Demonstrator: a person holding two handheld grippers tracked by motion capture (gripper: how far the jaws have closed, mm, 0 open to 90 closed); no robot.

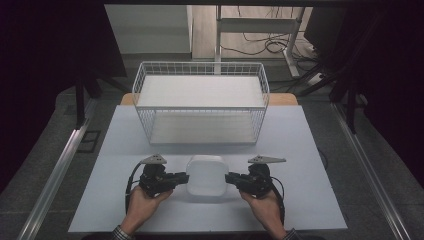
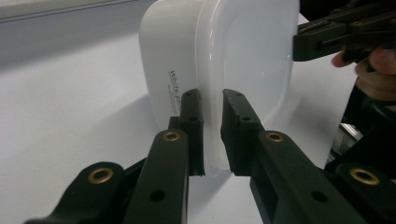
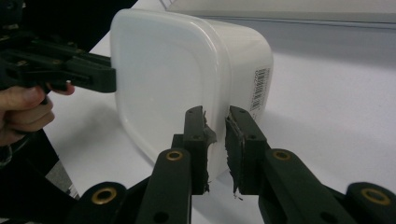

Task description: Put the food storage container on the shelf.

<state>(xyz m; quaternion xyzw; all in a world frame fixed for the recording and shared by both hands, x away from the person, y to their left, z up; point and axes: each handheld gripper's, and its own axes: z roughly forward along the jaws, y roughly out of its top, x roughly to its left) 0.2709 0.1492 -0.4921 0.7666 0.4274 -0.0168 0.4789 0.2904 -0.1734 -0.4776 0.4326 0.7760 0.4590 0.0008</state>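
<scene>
A white plastic container (image 1: 205, 175) with a translucent lid lies at the front middle of the table, between my two grippers. My left gripper (image 1: 186, 178) is shut on the rim at its left side, and the left gripper view shows the jaws pinching the lid's edge (image 2: 212, 116). My right gripper (image 1: 227, 178) is shut on the rim at the opposite side (image 3: 215, 133). The container (image 2: 224, 56) carries printed text on one wall and a barcode label (image 3: 258, 88) on another. I cannot tell whether it rests on the table or hangs just above it.
A white wire basket (image 1: 200, 64) stands behind the container at the back of the light grey table (image 1: 310, 200). Bare table lies to either side of the hands. Metal rails run along both sides, and cables lie on the floor beyond.
</scene>
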